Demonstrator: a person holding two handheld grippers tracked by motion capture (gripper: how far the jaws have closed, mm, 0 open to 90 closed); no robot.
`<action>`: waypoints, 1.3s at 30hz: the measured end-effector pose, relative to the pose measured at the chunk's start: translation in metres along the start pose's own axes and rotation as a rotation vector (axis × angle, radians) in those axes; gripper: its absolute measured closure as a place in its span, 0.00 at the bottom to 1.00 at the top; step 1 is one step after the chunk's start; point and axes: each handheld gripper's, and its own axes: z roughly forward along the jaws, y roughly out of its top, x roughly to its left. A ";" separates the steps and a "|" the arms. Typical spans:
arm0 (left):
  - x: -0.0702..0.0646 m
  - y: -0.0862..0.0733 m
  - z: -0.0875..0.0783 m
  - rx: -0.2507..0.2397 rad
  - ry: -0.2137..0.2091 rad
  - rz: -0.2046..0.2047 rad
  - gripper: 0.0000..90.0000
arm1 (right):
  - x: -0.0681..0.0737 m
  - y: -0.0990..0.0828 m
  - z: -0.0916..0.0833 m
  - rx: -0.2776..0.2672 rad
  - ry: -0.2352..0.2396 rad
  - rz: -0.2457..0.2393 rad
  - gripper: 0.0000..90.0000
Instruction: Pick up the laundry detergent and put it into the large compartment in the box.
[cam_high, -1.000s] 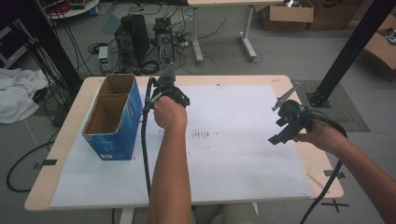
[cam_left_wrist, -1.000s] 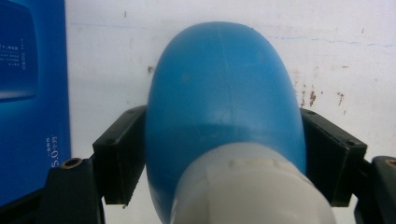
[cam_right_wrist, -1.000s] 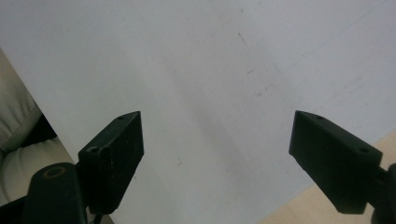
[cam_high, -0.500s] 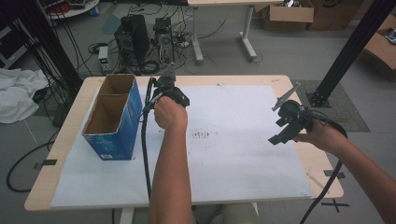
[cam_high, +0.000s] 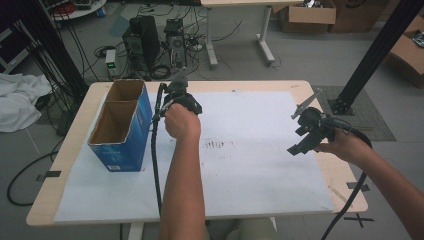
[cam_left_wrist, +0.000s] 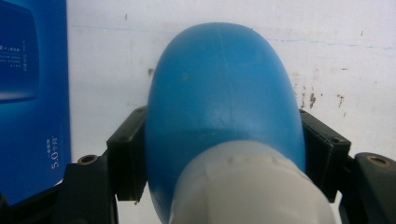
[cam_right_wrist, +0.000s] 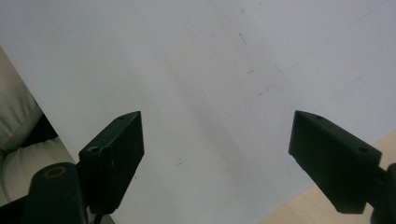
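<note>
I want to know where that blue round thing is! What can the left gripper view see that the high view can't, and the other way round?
The left gripper view alone shows a blue rounded object with a white end; the left tool's jaws have just been closing and now press on its sides. The high view alone shows the open cardboard inside of the blue box, the person's forearms, and the right tool held above the table. Both show the blue box and the white paper sheet.
</note>
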 end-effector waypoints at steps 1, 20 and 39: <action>0.000 0.000 0.000 -0.004 0.000 0.000 0.36 | 0.000 0.000 0.000 0.000 0.000 0.000 0.20; 0.000 -0.001 0.000 -0.015 -0.001 0.004 0.41 | 0.000 0.000 0.001 0.003 0.002 0.000 0.20; -0.001 -0.002 -0.031 -0.030 -0.017 0.036 0.42 | 0.004 0.001 -0.003 0.000 -0.002 -0.003 0.21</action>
